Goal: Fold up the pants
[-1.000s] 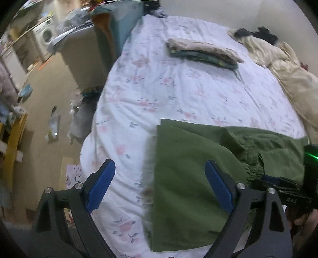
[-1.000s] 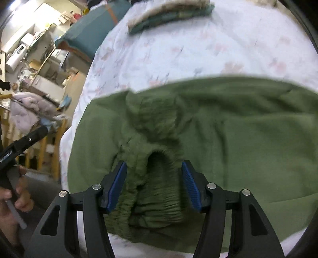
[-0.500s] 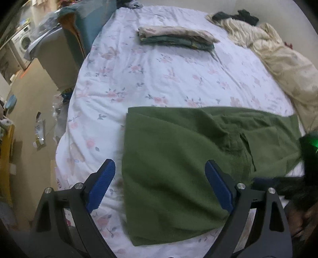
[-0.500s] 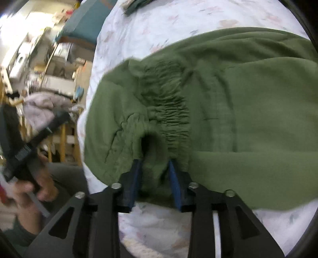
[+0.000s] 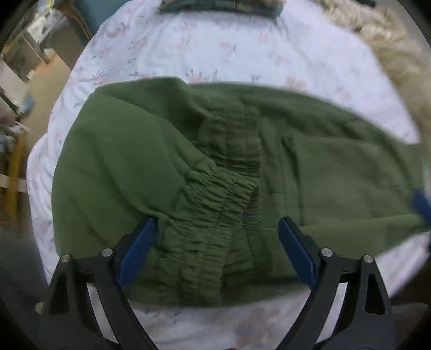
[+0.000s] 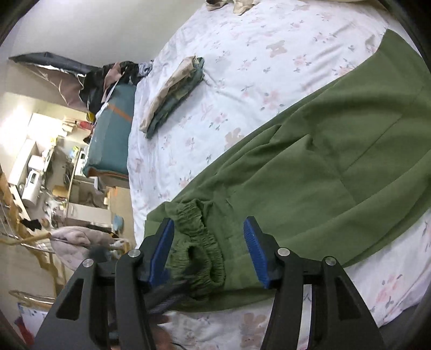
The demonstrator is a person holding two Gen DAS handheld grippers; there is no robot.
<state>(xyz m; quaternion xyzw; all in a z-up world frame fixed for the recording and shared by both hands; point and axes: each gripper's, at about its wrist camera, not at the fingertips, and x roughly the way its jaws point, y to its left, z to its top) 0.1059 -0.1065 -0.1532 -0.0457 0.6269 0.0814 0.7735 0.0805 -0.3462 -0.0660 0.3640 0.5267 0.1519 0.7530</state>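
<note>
Fingers (image 5: 140, 242) apart over pants (image 5: 121, 161) waistband, seemingly clear.

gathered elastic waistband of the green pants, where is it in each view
Left wrist: the gathered elastic waistband of the green cotton pants runs down the picture's centre to the bottom, between the open blue pads of the left claw.
Right wrist: the waistband bunches at lower centre-left, between the right claw's pads.
Shared landmark: the folded stack of beige and teal clothes on the floral sheet.
</note>
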